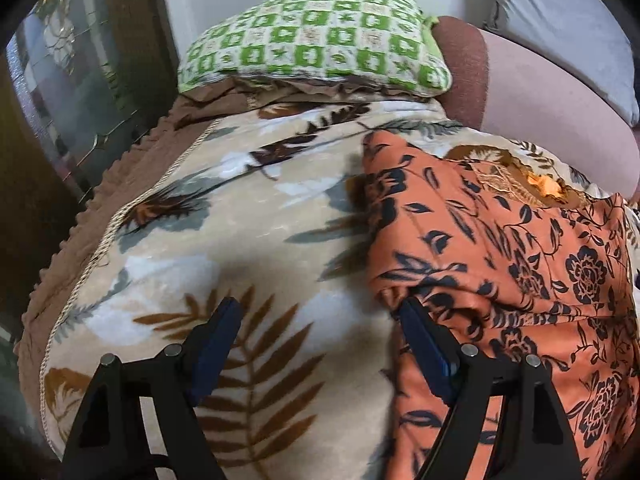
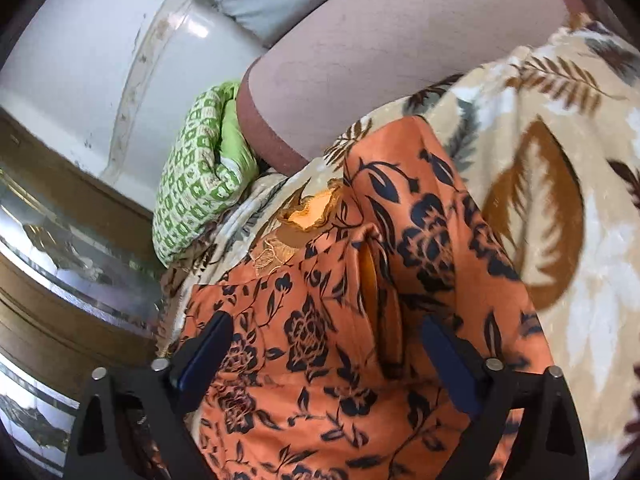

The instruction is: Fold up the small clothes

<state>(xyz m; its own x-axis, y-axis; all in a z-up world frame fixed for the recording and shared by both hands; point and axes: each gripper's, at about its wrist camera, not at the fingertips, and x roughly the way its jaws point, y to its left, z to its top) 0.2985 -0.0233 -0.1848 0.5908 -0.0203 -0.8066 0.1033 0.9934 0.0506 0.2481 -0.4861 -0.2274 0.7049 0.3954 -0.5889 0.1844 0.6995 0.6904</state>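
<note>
An orange garment with a black flower print [image 1: 500,264] lies on a beige blanket with leaf patterns [image 1: 240,216]. Its embroidered neckline [image 1: 512,184] points away from me. My left gripper [image 1: 316,320] is open, just above the blanket at the garment's left edge, its right finger beside a fold of the cloth. In the right wrist view the same garment [image 2: 360,320] fills the lower middle, partly folded lengthwise, over the blanket [image 2: 560,160]. My right gripper [image 2: 328,336] is open and hovers over the garment, holding nothing.
A green-and-white patterned pillow [image 1: 316,36] lies at the head of the bed; it also shows in the right wrist view [image 2: 192,184]. A pink and brown bolster [image 1: 540,92] and a grey cushion [image 1: 568,20] lie at the back right. A brown fringed bedspread edge [image 1: 80,224] runs along the left.
</note>
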